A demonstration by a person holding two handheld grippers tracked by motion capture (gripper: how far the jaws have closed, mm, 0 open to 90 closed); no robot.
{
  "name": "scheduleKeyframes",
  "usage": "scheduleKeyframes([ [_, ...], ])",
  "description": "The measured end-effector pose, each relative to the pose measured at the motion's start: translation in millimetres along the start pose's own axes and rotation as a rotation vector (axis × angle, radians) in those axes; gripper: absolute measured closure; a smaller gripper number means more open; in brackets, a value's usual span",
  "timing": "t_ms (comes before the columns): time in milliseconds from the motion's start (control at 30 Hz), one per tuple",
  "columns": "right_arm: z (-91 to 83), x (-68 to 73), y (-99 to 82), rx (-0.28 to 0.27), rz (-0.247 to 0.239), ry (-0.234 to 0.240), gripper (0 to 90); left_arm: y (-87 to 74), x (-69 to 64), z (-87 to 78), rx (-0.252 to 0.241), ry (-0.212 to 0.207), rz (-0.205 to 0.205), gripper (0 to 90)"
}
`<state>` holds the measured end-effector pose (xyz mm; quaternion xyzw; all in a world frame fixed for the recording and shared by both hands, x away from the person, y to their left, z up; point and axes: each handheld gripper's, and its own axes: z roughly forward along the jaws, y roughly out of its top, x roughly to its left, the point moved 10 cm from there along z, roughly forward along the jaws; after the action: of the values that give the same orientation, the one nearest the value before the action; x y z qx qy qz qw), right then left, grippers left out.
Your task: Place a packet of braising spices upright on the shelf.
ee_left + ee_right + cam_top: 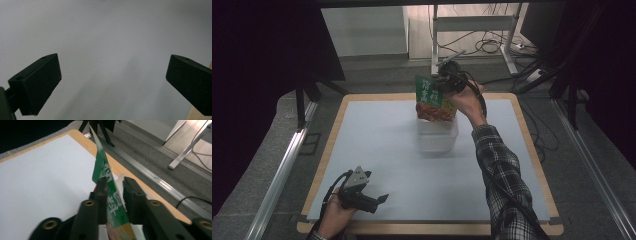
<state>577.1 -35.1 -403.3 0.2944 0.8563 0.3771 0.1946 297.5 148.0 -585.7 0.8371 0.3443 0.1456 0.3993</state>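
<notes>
A green and red snack packet (432, 100) stands upright with its lower end in a clear plastic container (438, 136) at the far middle of the white table (377, 145). My right gripper (444, 82) is at the packet's top right. In the right gripper view the packet (101, 165) rises edge-on between the jaws of the right gripper (115, 182). One pad lies against it and a small gap shows at the other, so the jaws are open. My left gripper (382, 199) rests near the table's front left. Its jaws (112, 75) stand wide open over bare white surface.
The table has a wooden rim (532, 150). Aluminium rails (282, 170) run along the floor on both sides. A metal desk frame (472, 25) and loose cables (492, 47) lie beyond the far edge. Dark curtains hang at left and right.
</notes>
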Motion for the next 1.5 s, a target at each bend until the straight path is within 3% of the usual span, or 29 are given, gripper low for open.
scheduleKeyframes([
  [167, -3.7, -2.2, 2.3, -0.019, -0.02, -0.021, 58.1, 0.0, -0.5, 0.0, 0.0, 0.0, 0.003, 0.0],
  [700, -22.2, -14.6, 7.7, -0.074, 0.025, -0.049, 27.7, 0.1, -1.9, 1.0, 0.002, -0.001, 0.006, 0.0],
  [1167, -38.7, -12.6, 10.2, -0.102, 0.04, -0.017, 9.9, -0.4, -2.4, 1.7, 0.007, 0.0, 0.01, 0.0],
  [1500, -52.9, -12.1, 4.5, -0.099, 0.054, -0.017, 5.7, -0.5, -4.0, 2.9, 0.01, -0.002, 0.013, 0.0],
])
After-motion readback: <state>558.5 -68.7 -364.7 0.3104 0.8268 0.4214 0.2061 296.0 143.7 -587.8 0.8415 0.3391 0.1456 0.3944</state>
